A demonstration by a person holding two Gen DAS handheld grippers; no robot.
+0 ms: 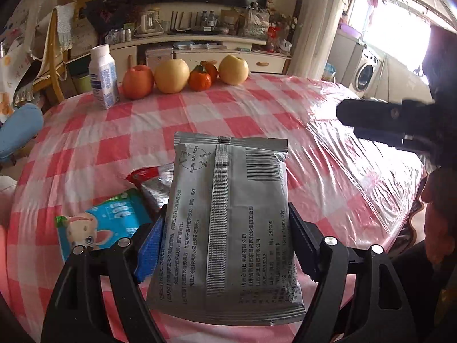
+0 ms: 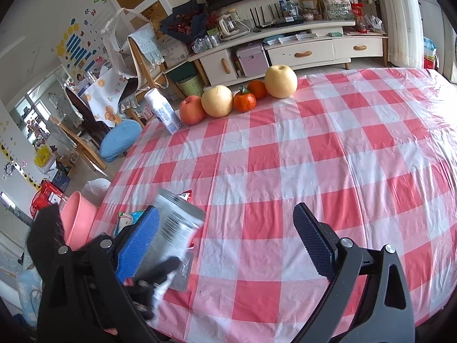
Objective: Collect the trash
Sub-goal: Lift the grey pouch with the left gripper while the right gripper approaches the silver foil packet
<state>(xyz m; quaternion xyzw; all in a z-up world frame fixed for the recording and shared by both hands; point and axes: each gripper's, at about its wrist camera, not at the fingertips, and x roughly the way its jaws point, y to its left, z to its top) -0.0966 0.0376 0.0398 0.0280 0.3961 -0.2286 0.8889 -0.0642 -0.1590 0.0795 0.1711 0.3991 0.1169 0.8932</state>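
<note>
On the pink-checked tabletop [image 2: 285,154], your left tool [image 1: 225,237] clamps the silver packet [image 1: 228,228] above the blue wrapper [image 1: 114,214]; your right tool [image 2: 228,228] hovers, fingers apart.

Table [image 1: 257,108]: far edge, left to right, bottle [image 1: 103,77], apple [image 1: 138,81], pear [image 1: 172,75], two tangerines [image 1: 200,79], second pear [image 1: 233,69]. Near edge: wipes pack [image 1: 108,223], wrapper [image 1: 151,183] just behind it. Basin [image 2: 78,220] beyond the table's left edge.
</note>
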